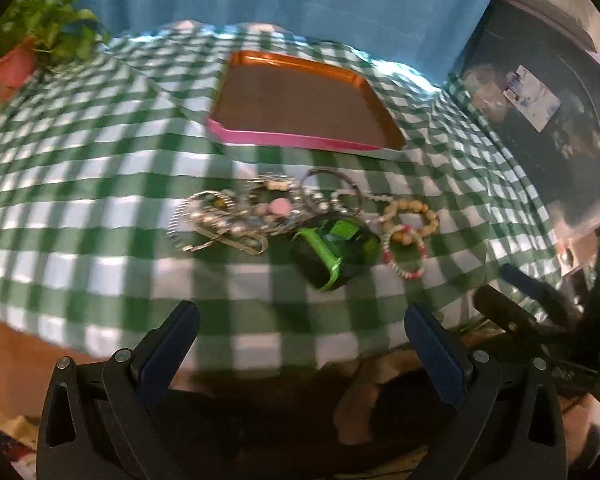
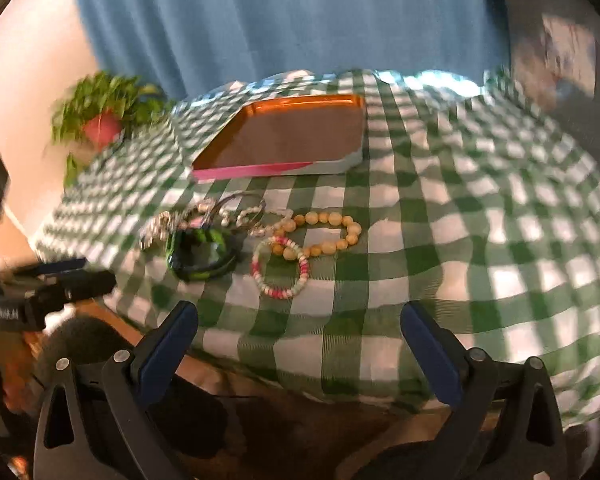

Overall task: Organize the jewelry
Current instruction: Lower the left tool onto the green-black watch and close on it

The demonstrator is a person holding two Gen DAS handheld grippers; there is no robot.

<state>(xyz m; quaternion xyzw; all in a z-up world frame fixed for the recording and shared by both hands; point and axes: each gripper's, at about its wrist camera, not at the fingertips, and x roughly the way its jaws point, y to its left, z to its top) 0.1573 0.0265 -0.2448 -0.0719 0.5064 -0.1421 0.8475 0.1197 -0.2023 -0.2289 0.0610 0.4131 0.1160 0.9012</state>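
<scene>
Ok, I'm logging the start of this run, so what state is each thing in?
Tray: empty, flat on the tablecloth.
Green watch: strap closed in a loop, on its side.
Pink bracelet: flat, outside the tray.
Left gripper: open, holding nothing.
Right gripper: open, holding nothing.

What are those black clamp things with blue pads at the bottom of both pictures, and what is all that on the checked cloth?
Those are two hand-held grippers; no robot arm here. A person holds one per hand, each with a camera looking along its fingers. One picture comes from the left gripper, the other from the right gripper. Both are open and hold nothing. On the green checked tablecloth lie a pile of jewelry, a green watch, a tan bead bracelet and a pink-and-white bead bracelet. Behind them sits an empty tray. A potted plant stands at the far corner.
</scene>
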